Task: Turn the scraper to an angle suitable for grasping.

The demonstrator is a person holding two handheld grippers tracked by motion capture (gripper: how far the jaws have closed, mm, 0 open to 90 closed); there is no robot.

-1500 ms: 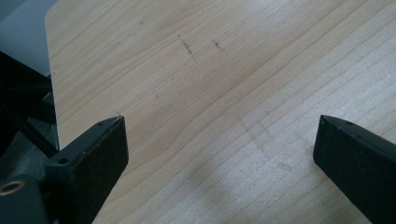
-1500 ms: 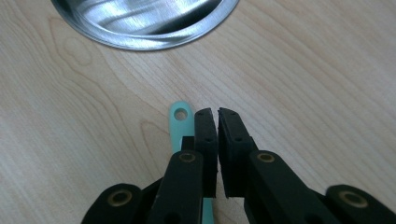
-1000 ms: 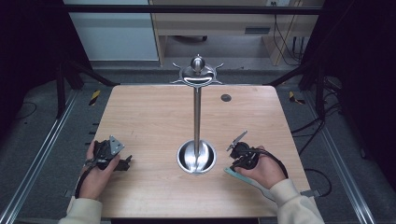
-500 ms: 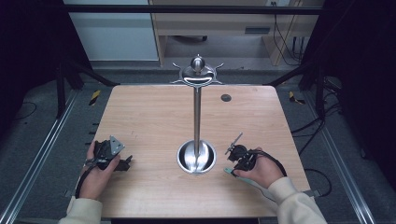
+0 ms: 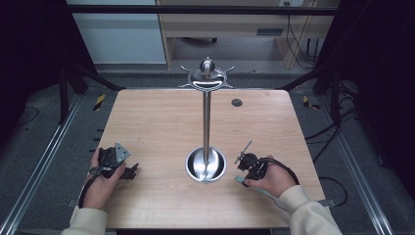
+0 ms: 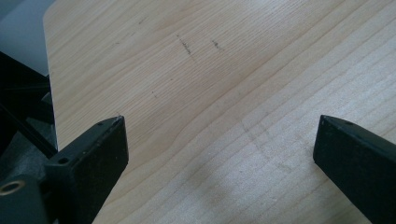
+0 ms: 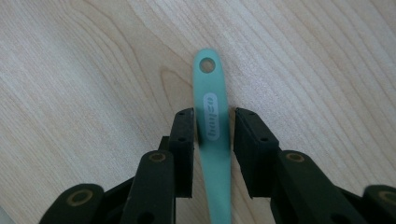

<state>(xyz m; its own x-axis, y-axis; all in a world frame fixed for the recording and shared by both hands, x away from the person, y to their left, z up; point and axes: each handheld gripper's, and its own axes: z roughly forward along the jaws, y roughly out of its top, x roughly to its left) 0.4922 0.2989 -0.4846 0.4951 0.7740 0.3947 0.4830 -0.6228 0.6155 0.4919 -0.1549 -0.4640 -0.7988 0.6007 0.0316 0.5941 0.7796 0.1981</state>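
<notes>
A teal utensil handle (image 7: pixel 211 107) with a hole at its end lies flat on the wooden table (image 5: pixel 161 122); its tip (image 5: pixel 239 180) pokes out by the person's right hand. My right gripper (image 7: pixel 214 128) straddles that handle. Its jaws have just been opening, and a thin gap shows beside the right pad (image 7: pixel 245 135). From above, the right gripper (image 5: pixel 246 174) sits just right of the metal stand's round base (image 5: pixel 206 166). My left gripper (image 6: pixel 219 154) rests wide open over bare wood, and from above the left gripper (image 5: pixel 131 170) lies near the table's front left.
A tall metal stand rises from the round base in mid-table, its pole (image 5: pixel 207 122) topped by a hooked crown (image 5: pixel 207 76). A small dark round cap (image 5: pixel 237 102) sits at the back right. Black frame rails and cables surround the table.
The right hand has shifted slightly toward the near edge, settling lower over the teal handle. The left hand and its gripper have stayed where they were.
</notes>
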